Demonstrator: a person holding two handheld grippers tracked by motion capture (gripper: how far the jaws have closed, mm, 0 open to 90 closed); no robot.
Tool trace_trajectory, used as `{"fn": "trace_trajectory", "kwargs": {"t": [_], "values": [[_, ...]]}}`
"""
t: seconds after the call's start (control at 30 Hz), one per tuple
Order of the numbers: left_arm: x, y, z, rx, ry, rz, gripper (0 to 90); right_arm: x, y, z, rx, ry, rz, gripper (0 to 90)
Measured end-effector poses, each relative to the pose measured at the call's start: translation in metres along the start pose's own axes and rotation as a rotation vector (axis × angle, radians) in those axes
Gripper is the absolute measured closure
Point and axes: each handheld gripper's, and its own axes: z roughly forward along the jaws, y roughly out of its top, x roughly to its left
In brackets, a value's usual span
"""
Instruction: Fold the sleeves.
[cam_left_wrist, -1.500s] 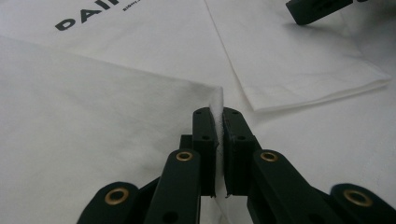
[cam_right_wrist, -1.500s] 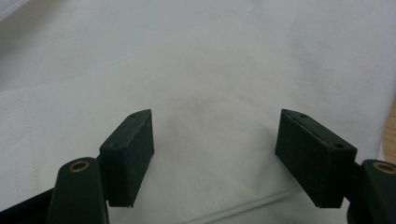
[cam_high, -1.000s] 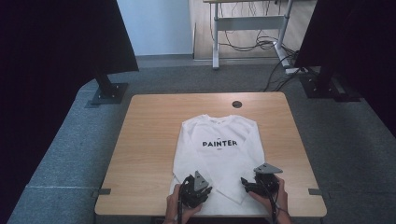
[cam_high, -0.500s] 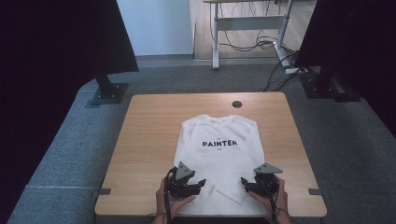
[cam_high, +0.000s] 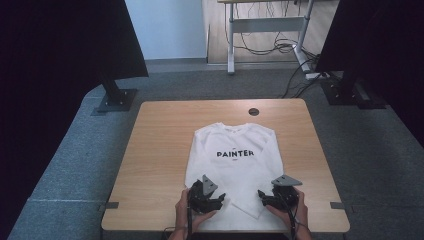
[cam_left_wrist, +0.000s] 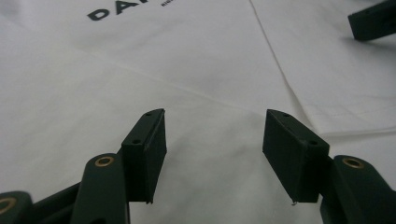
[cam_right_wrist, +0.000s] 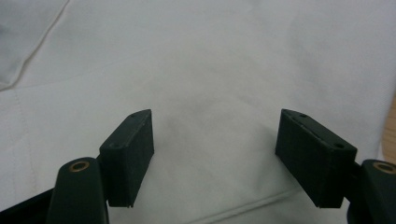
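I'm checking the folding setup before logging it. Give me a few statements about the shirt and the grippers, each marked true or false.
1. The shirt is white with the word PAINTER on it. True.
2. The left gripper is shut on the shirt. False: its jaws stand open with bare cloth between them.
3. The right gripper is open over white cloth. True.
4. The shirt hangs off the table's far edge. False: it lies flat, reaching toward the near edge, by the hands.
5. A round hole sits in the table beyond the collar. True.

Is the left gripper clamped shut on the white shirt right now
No, the left gripper stands open over the white shirt, holding no cloth.
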Motion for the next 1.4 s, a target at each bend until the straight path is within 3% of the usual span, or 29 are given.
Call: {"fn": "trace_trajectory", "kwargs": {"t": [0.1,0.3,0.7,0.97,1.23,1.4], "values": [[-0.007,0.001,0.007,0.015,0.005,0.035,38.9,0.000,0.000,0.000,-0.001,0.000,0.000,27.2],[-0.014,-0.001,0.008,0.011,-0.007,0.059,38.9,0.000,0.000,0.000,0.000,-0.001,-0.001,27.2],[-0.019,-0.006,0.004,-0.002,-0.010,0.068,38.7,0.000,0.000,0.000,0.001,-0.001,-0.002,27.2],[-0.022,-0.006,0.003,-0.001,-0.008,0.077,32.8,0.000,0.000,0.000,0.001,0.000,-0.003,27.1],[-0.019,-0.005,0.000,-0.009,-0.028,0.072,28.1,-0.001,0.000,-0.001,0.000,0.007,0.000,27.0],[-0.007,-0.005,-0.001,-0.011,-0.024,0.035,27.2,-0.001,0.000,-0.001,0.001,0.006,0.001,27.0]]}}
